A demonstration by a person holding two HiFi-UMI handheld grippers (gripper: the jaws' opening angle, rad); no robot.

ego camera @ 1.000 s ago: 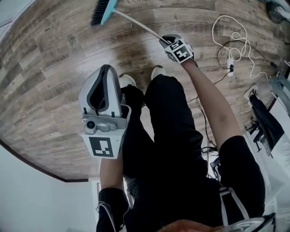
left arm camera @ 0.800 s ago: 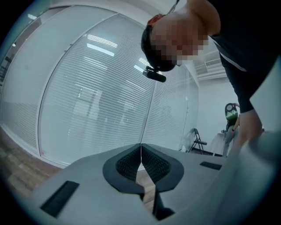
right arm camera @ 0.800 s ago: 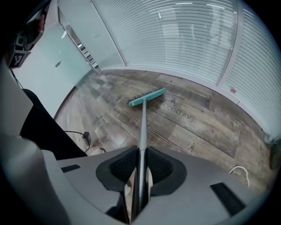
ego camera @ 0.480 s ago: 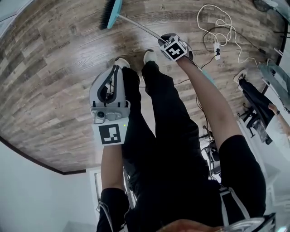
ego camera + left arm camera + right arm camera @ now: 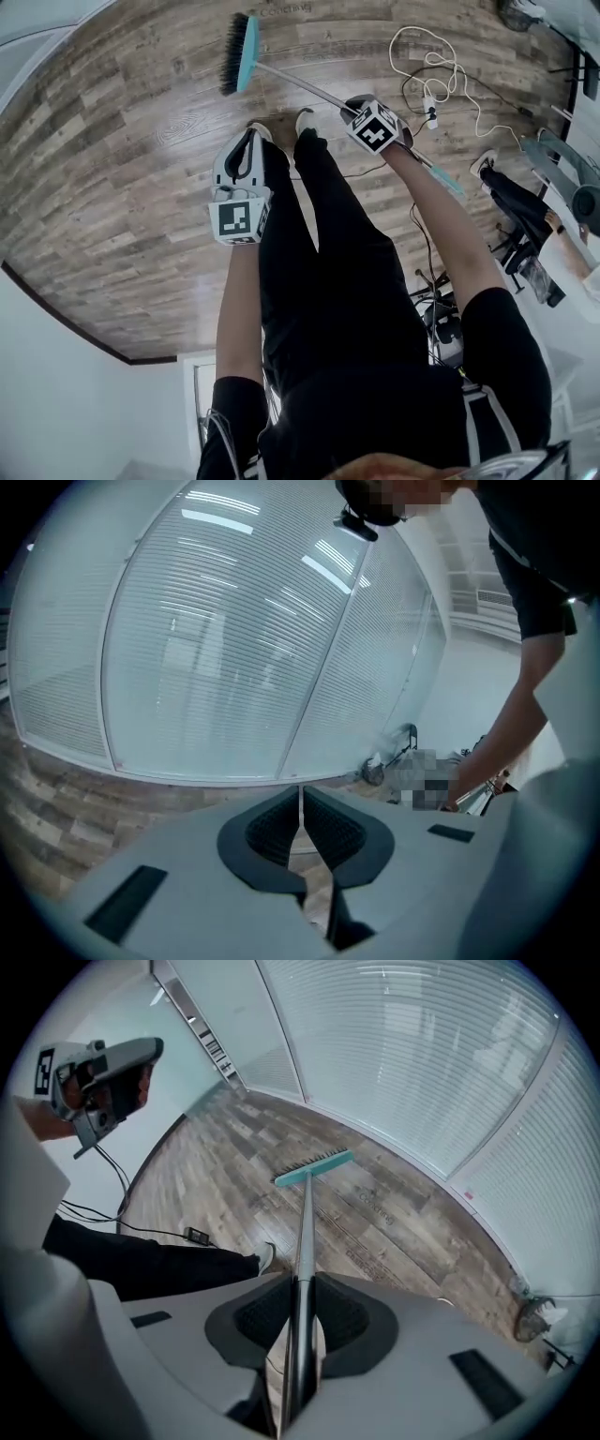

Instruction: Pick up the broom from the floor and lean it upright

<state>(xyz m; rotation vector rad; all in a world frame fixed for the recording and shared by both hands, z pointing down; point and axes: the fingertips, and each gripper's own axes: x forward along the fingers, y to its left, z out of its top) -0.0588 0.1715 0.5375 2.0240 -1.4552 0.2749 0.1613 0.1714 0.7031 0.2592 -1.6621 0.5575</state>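
Observation:
The broom has a teal head with black bristles that rests on the wood floor ahead of the person's shoes. Its metal handle slants up to my right gripper, which is shut on it; the teal handle end sticks out behind. In the right gripper view the handle runs between the pads, midway at my right gripper, down to the broom head. My left gripper hangs left of the legs, shut and empty, apart from the broom.
A white cable with a power strip lies on the floor to the right. Dark gear and another person stand at the right edge. A glass wall with blinds curves round the room, with a fan near it.
The right gripper has risen with the handle, so the broom stands steeper on its head. The left gripper has swung forward and now looks smaller. The person has straightened up.

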